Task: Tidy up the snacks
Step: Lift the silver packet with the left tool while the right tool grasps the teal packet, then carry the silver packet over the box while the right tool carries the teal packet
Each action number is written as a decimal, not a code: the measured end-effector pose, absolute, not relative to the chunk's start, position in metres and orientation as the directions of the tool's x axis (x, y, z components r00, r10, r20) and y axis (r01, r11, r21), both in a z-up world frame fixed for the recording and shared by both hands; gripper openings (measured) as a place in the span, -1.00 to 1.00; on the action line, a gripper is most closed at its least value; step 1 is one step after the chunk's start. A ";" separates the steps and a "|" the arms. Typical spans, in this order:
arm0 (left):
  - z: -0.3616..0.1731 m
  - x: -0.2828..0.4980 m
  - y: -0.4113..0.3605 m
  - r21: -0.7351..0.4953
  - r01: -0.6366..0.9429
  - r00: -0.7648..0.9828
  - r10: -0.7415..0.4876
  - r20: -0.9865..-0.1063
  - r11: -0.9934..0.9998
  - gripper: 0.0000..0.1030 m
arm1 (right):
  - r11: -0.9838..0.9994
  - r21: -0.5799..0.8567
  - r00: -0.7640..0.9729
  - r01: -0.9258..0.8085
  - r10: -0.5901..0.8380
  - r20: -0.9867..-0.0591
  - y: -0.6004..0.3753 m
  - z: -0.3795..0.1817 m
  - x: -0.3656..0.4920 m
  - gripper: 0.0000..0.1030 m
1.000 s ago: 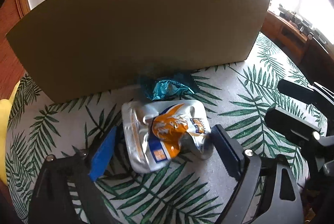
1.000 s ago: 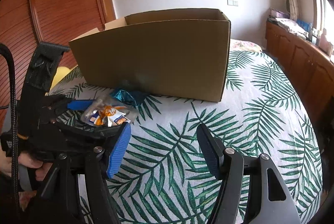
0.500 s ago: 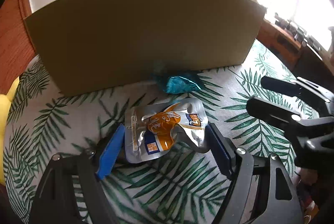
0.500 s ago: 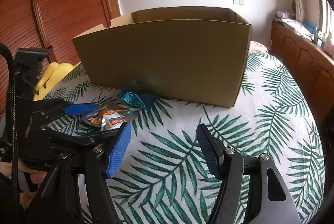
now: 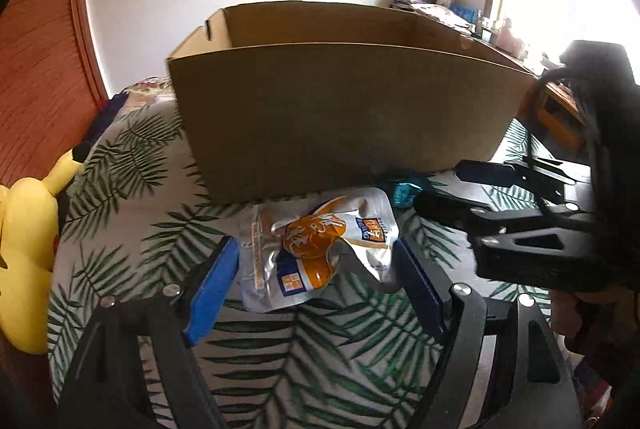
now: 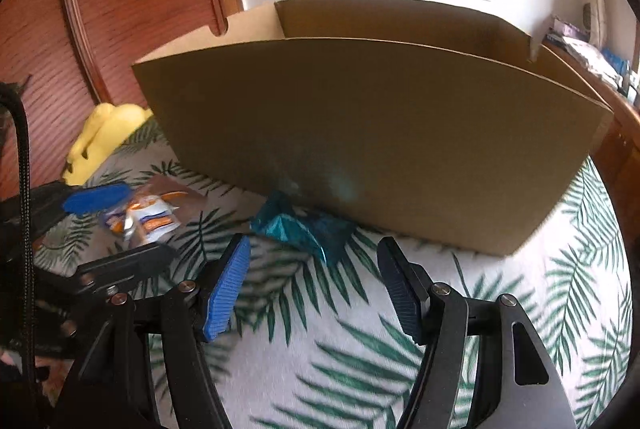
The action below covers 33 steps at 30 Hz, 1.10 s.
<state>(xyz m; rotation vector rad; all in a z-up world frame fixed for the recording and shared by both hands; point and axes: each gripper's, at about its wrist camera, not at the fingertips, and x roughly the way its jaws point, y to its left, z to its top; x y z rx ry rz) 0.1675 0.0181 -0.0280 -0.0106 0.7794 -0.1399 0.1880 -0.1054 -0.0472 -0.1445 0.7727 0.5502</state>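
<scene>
A silver and orange snack pouch (image 5: 320, 249) lies between the fingers of my left gripper (image 5: 320, 273), which closely flank its two side edges; whether they press it I cannot tell. The pouch also shows in the right wrist view (image 6: 148, 217). A teal foil snack (image 6: 304, 229) lies on the tablecloth against the front wall of the open cardboard box (image 6: 380, 133). My right gripper (image 6: 314, 281) is open and empty just in front of it. In the left wrist view the teal snack (image 5: 406, 191) is partly hidden behind the right gripper.
A leaf-print tablecloth (image 6: 360, 369) covers the table. A yellow plush toy (image 5: 24, 249) lies at the table's left edge, also in the right wrist view (image 6: 104, 133). The box (image 5: 348, 117) stands open at the back. A wooden door and cabinets lie beyond.
My left gripper has risen and pulled back, its fingers closer around the pouch, so the box top now shows. My right gripper has moved left and forward toward the teal snack.
</scene>
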 end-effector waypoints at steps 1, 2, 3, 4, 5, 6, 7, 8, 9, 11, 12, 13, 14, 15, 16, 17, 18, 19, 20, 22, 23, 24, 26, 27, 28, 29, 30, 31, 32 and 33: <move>-0.028 0.168 0.020 -0.062 0.118 0.703 -0.127 -0.699 0.991 0.53 | 0.853 0.062 0.583 -0.518 0.406 -0.704 -0.101 -0.049 0.192 0.31; -0.029 0.170 0.019 -0.065 0.114 0.704 -0.126 -0.699 0.991 0.53 | 0.855 0.054 0.582 -0.516 0.396 -0.710 -0.098 -0.050 0.195 0.31; -0.028 0.169 0.022 -0.068 0.111 0.705 -0.127 -0.698 0.992 0.53 | 0.857 0.045 0.583 -0.513 0.386 -0.715 -0.095 -0.051 0.197 0.31; -0.028 0.168 0.025 -0.067 0.108 0.706 -0.124 -0.697 0.992 0.53 | 0.859 0.039 0.584 -0.511 0.380 -0.717 -0.092 -0.052 0.199 0.31; -0.028 0.168 0.027 -0.065 0.107 0.707 -0.122 -0.697 0.992 0.53 | 0.862 0.033 0.583 -0.505 0.369 -0.724 -0.089 -0.054 0.203 0.31; -0.028 0.168 0.027 -0.065 0.107 0.708 -0.122 -0.696 0.992 0.53 | 0.866 0.027 0.581 -0.499 0.358 -0.731 -0.087 -0.055 0.205 0.31; -0.028 0.169 0.027 -0.065 0.106 0.708 -0.122 -0.695 0.992 0.53 | 0.871 0.026 0.580 -0.491 0.349 -0.736 -0.085 -0.056 0.208 0.31; -0.027 0.169 0.028 -0.065 0.106 0.710 -0.121 -0.694 0.992 0.53 | 0.872 0.032 0.578 -0.488 0.350 -0.737 -0.084 -0.057 0.210 0.31; -0.026 0.169 0.029 -0.064 0.105 0.711 -0.120 -0.693 0.992 0.53 | 0.873 0.050 0.567 -0.486 0.358 -0.742 -0.084 -0.058 0.213 0.32; -0.023 0.167 0.030 -0.067 0.103 0.713 -0.120 -0.691 0.992 0.53 | 0.870 0.069 0.553 -0.489 0.370 -0.747 -0.083 -0.060 0.215 0.32; -0.023 0.167 0.031 -0.068 0.102 0.714 -0.121 -0.690 0.992 0.53 | 0.870 0.062 0.551 -0.488 0.363 -0.751 -0.082 -0.061 0.215 0.32; -0.022 0.167 0.031 -0.069 0.101 0.714 -0.120 -0.689 0.993 0.53 | 0.870 0.053 0.549 -0.489 0.355 -0.757 -0.080 -0.063 0.215 0.32; -0.021 0.166 0.032 -0.071 0.101 0.715 -0.122 -0.688 0.992 0.53 | 0.869 0.052 0.545 -0.491 0.354 -0.760 -0.078 -0.064 0.215 0.32; -0.021 0.165 0.032 -0.072 0.101 0.715 -0.123 -0.688 0.992 0.53 | 0.869 0.053 0.544 -0.491 0.354 -0.761 -0.077 -0.064 0.215 0.32; -0.020 0.165 0.032 -0.073 0.101 0.715 -0.124 -0.688 0.992 0.53 | 0.870 0.050 0.548 -0.490 0.352 -0.759 -0.076 -0.064 0.215 0.32; -0.020 0.164 0.032 -0.073 0.102 0.716 -0.124 -0.687 0.992 0.53 | 0.868 0.052 0.545 -0.494 0.356 -0.759 -0.074 -0.064 0.215 0.30; -0.021 0.164 0.032 -0.073 0.102 0.715 -0.125 -0.688 0.992 0.53 | 0.865 0.048 0.544 -0.500 0.357 -0.759 -0.073 -0.064 0.215 0.23; -0.021 0.164 0.032 -0.072 0.103 0.715 -0.125 -0.688 0.992 0.53 | 0.865 0.036 0.548 -0.501 0.350 -0.760 -0.072 -0.064 0.215 0.15; -0.021 0.164 0.031 -0.071 0.104 0.714 -0.124 -0.689 0.992 0.53 | 0.865 0.023 0.553 -0.501 0.341 -0.761 -0.071 -0.064 0.215 -0.04; -0.022 0.164 0.030 -0.068 0.104 0.713 -0.122 -0.691 0.992 0.53 | 0.857 0.026 0.545 -0.515 0.351 -0.762 -0.069 -0.064 0.214 -0.29; -0.022 0.163 0.029 -0.068 0.105 0.713 -0.123 -0.690 0.992 0.53 | 0.855 0.028 0.544 -0.518 0.354 -0.761 -0.070 -0.064 0.214 -0.34; -0.022 0.163 0.029 -0.070 0.106 0.713 -0.125 -0.690 0.992 0.53 | 0.851 0.034 0.538 -0.524 0.362 -0.762 -0.070 -0.064 0.213 -0.41; -0.022 0.163 0.028 -0.072 0.107 0.713 -0.127 -0.690 0.992 0.53 | 0.844 0.034 0.535 -0.536 0.371 -0.759 -0.072 -0.063 0.209 -0.44; -0.022 0.163 0.028 -0.074 0.108 0.714 -0.129 -0.688 0.991 0.53 | 0.842 0.028 0.538 -0.539 0.370 -0.758 -0.073 -0.063 0.205 -0.44; -0.021 0.163 0.027 -0.076 0.108 0.714 -0.130 -0.688 0.991 0.53 | 0.841 0.029 0.540 -0.541 0.374 -0.754 -0.075 -0.062 0.202 -0.45; -0.021 0.164 0.026 -0.078 0.109 0.714 -0.133 -0.687 0.991 0.53 | 0.835 0.039 0.540 -0.548 0.389 -0.747 -0.078 -0.059 0.198 -0.45; -0.020 0.164 0.025 -0.080 0.111 0.716 -0.135 -0.685 0.991 0.53 | 0.832 0.042 0.542 -0.553 0.398 -0.740 -0.080 -0.056 0.192 -0.45; -0.018 0.163 0.024 -0.080 0.113 0.718 -0.137 -0.683 0.990 0.53 | 0.831 0.041 0.546 -0.555 0.401 -0.735 -0.080 -0.056 0.190 -0.45; -0.016 0.163 0.023 -0.079 0.115 0.720 -0.138 -0.680 0.990 0.53 | 0.828 0.041 0.551 -0.559 0.408 -0.728 -0.084 -0.052 0.185 -0.45; -0.014 0.162 0.021 -0.079 0.119 0.723 -0.141 -0.676 0.990 0.53 | 0.826 0.044 0.556 -0.563 0.417 -0.719 -0.087 -0.048 0.181 -0.45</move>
